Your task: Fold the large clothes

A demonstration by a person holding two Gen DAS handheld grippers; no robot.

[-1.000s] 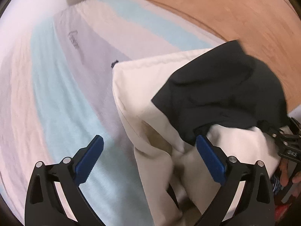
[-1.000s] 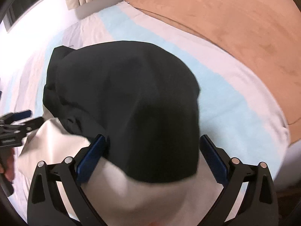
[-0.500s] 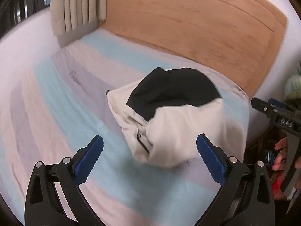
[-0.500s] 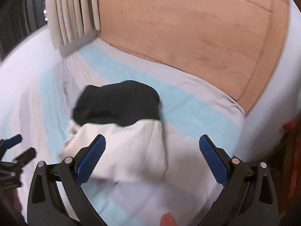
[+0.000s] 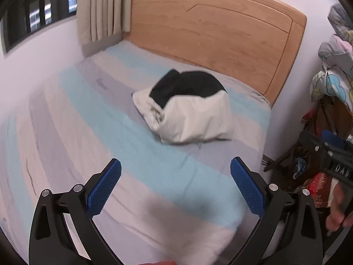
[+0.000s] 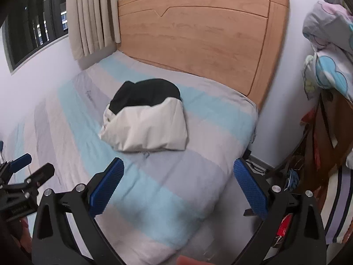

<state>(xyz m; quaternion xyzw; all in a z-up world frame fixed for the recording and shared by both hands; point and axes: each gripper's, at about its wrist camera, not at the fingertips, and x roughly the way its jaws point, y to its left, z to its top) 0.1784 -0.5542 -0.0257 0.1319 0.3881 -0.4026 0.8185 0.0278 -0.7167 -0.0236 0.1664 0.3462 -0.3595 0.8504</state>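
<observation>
A folded cream and black garment (image 5: 189,112) lies in a compact bundle on the striped bed near the wooden headboard; it also shows in the right wrist view (image 6: 145,121). My left gripper (image 5: 175,185) is open and empty, held well back from the bundle above the bed's near part. My right gripper (image 6: 178,186) is open and empty, also back from the bundle. The right gripper shows at the right edge of the left wrist view (image 5: 331,154), and the left gripper at the left edge of the right wrist view (image 6: 24,176).
The bed (image 5: 88,132) has a blue, grey and pale striped sheet. A wooden headboard (image 6: 198,35) stands behind. Curtains (image 6: 92,17) and a window are at the back left. Piled bedding and clutter (image 6: 326,44) stand to the right of the bed.
Both grippers have pulled back and up from the garment, which was right at the fingers a second ago. The bundle now lies alone on the bed.
</observation>
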